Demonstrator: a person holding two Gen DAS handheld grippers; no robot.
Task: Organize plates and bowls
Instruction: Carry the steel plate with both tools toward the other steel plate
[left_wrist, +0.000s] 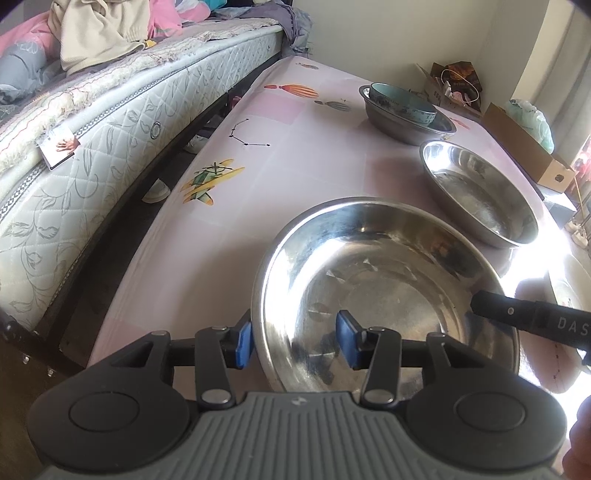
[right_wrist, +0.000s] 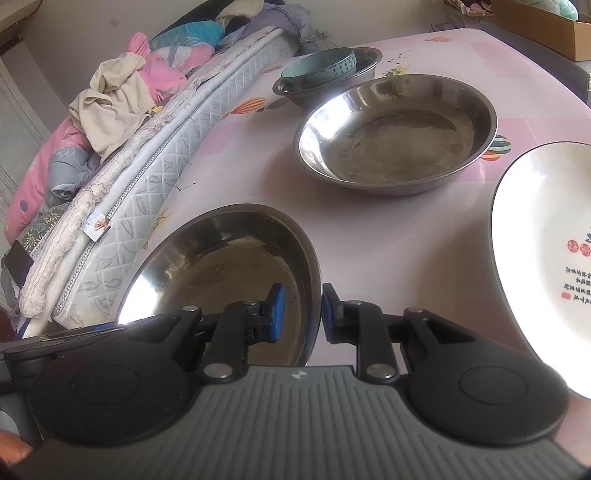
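Pink patterned table (left_wrist: 258, 173) sat alongside a bed (left_wrist: 110, 122) piled with clothes. Nearest steel bowl (left_wrist: 384, 295) sat at the table's near end. Left tongs (left_wrist: 295, 339) straddled its near-left rim, one blue pad outside, one inside, with a wide gap between the pads, not clamped. Right tongs (right_wrist: 303, 314) straddled the same bowl's (right_wrist: 229, 273) right rim, pads close to the wall on either side; couldn't tell if they were actually pinching it. Second steel bowl (right_wrist: 395, 133) sat further back, apart from the first. Behind that, a third steel bowl (right_wrist: 332, 83) held a teal ceramic bowl (right_wrist: 319, 68) nested inside. White plate (right_wrist: 543, 251) with red stamps and script lay to the right, near the table edge. Cardboard box (left_wrist: 524, 144) stood past the far right side.
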